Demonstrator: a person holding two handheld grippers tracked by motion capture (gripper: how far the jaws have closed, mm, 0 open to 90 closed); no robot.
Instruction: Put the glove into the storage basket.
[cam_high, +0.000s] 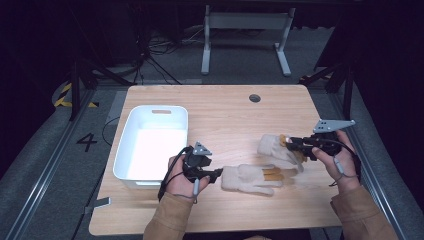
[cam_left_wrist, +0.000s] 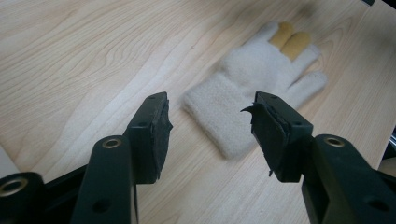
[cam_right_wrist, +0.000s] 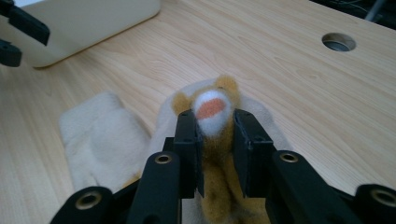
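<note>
Right tongs (cam_right_wrist: 215, 135) clamp 1 cream knitted glove's mustard finger (cam_right_wrist: 212, 112), its orange tip clear there; left tongs (cam_left_wrist: 210, 135) gape beside another cream glove (cam_left_wrist: 252, 84).

The near glove (cam_high: 249, 179) is cream-white with two mustard-yellow fingers. The far glove (cam_high: 276, 148) is the same cream, and the finger held in the right tool (cam_right_wrist: 215, 135) is mustard-yellow with a white tip bearing an orange patch. Both the right tool and the left tool (cam_left_wrist: 210, 126) are black. The bin (cam_high: 131, 131) is plain white. The worktop (cam_high: 230, 112) is pale wood with a darker flowing grain.
</note>
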